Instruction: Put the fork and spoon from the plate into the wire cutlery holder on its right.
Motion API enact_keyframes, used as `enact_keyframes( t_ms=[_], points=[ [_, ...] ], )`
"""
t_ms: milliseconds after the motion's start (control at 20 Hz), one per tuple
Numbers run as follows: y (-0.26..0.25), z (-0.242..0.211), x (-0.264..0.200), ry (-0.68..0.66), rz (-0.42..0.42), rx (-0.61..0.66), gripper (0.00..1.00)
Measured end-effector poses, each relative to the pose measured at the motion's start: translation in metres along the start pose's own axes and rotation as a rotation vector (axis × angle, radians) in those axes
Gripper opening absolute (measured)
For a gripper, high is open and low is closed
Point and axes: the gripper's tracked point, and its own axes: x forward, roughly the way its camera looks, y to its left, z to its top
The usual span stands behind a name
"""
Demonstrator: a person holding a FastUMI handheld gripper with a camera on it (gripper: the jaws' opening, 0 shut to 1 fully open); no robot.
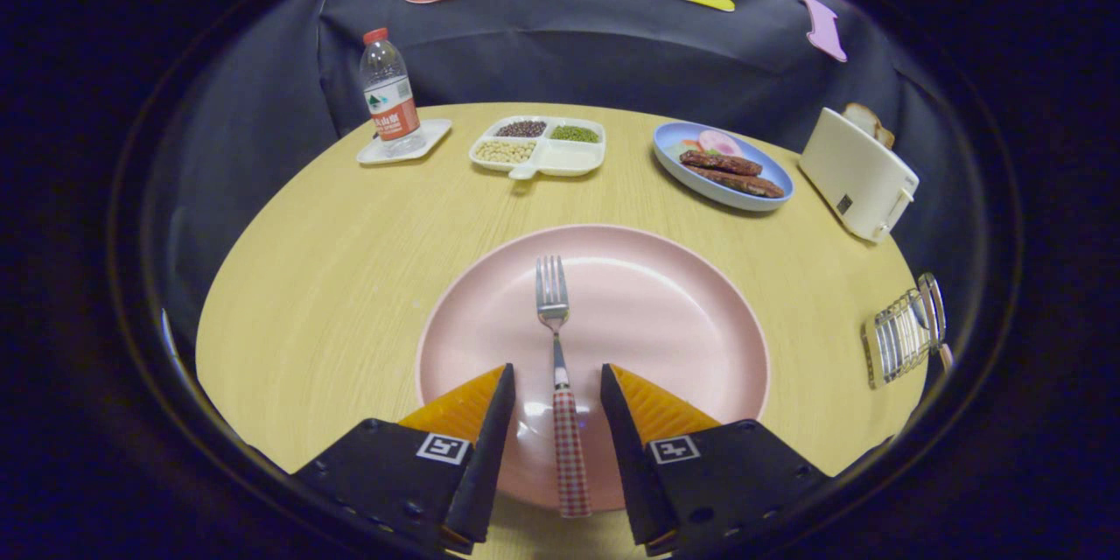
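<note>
A fork with a red checked handle lies across the middle of the pink plate, tines pointing away from me. My gripper hangs open just over the plate's near half. The fork's handle runs between the two fingers, with a gap on each side, so neither finger touches it. The wire cutlery holder stands to the right of the plate, near the table's edge. A shiny rounded metal piece rises from it; I cannot tell whether that is the spoon.
Across the round wooden table stand a water bottle on a white coaster, a divided tray of beans, and a blue plate of food. A cream toaster holding bread stands beyond the holder.
</note>
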Motion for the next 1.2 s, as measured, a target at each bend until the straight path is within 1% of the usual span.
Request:
enact_keyframes(
  t_ms=[150, 250, 300, 350, 450, 500, 700, 900, 1200],
  points=[
    [0.001, -0.001, -0.002, 0.007, -0.019, -0.003, 0.31],
    [0.003, 0.000, 0.000, -0.004, -0.020, -0.017, 0.31],
    [-0.002, 0.000, -0.007, -0.002, -0.049, -0.014, 0.31],
    [-0.004, -0.001, -0.005, 0.004, -0.054, -0.005, 0.09],
    [-0.002, 0.000, -0.001, 0.007, -0.054, -0.009, 0.09],
    [-0.002, -0.001, -0.001, 0.017, -0.052, -0.013, 0.03],
    [-0.008, 0.007, -0.014, 0.006, -0.042, -0.015, 0.03],
    [-0.021, 0.017, -0.039, -0.010, -0.022, -0.010, 0.03],
    [-0.051, 0.033, -0.091, -0.049, -0.002, 0.010, 0.03]
  ],
)
